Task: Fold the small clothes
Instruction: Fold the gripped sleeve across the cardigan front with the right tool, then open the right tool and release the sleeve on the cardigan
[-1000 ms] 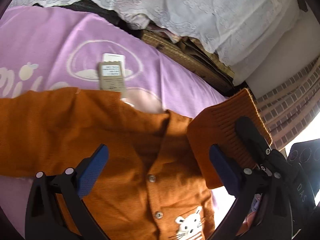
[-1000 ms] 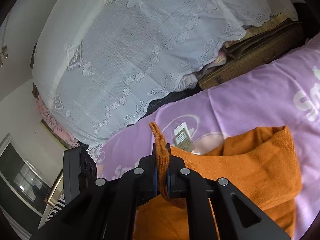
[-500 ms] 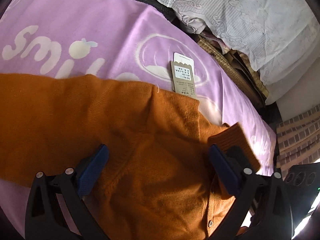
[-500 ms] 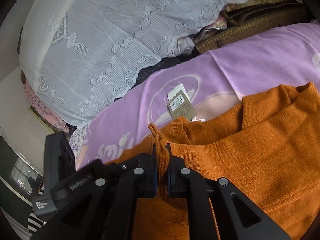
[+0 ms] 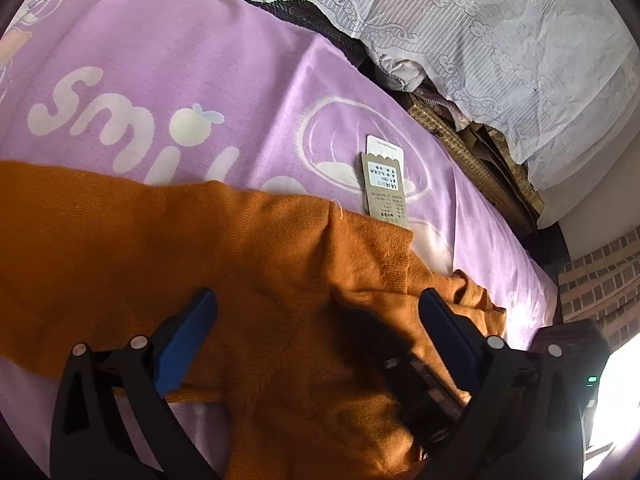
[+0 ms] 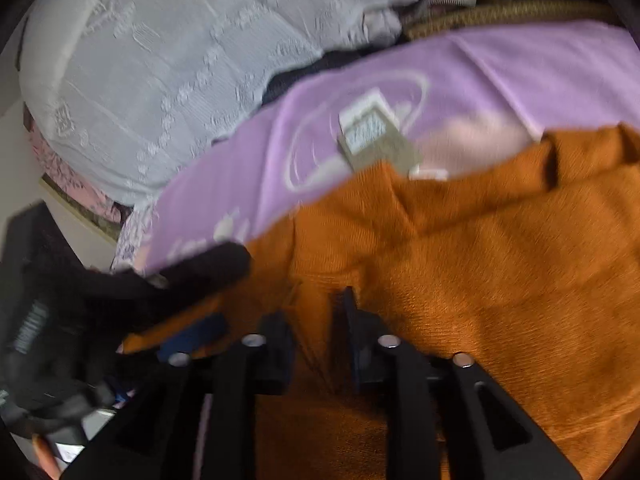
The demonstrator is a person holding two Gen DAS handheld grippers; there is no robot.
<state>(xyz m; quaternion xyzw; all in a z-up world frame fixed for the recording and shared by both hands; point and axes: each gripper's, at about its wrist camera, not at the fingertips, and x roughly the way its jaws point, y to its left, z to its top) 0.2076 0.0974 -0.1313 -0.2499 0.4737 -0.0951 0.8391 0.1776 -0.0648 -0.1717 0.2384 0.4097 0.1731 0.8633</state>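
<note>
An orange knit cardigan (image 5: 248,264) lies on the purple blanket (image 5: 208,80), one sleeve folded in over its body. Its paper tags (image 5: 383,184) rest on the blanket just past the collar. My left gripper (image 5: 316,320) hovers open above the cardigan, its blue pads wide apart with nothing between them. In the blurred right wrist view my right gripper (image 6: 320,320) is low over the cardigan (image 6: 500,264). Its jaws are opening, with orange knit in the gap and the pads not pressing on it. The left gripper's finger (image 6: 192,276) shows at the left of that view.
The blanket (image 6: 500,72) bears white "smile" lettering. A bulky pile under a white lace cover (image 5: 500,40) rises beyond its far edge, with a woven brown mat (image 5: 472,160) beneath it. A brick-patterned surface (image 5: 600,280) is at the right.
My right gripper has come down with the sleeve cuff onto the cardigan's body, and its jaws have parted from the cuff. My left gripper has shifted across the cardigan and stayed open.
</note>
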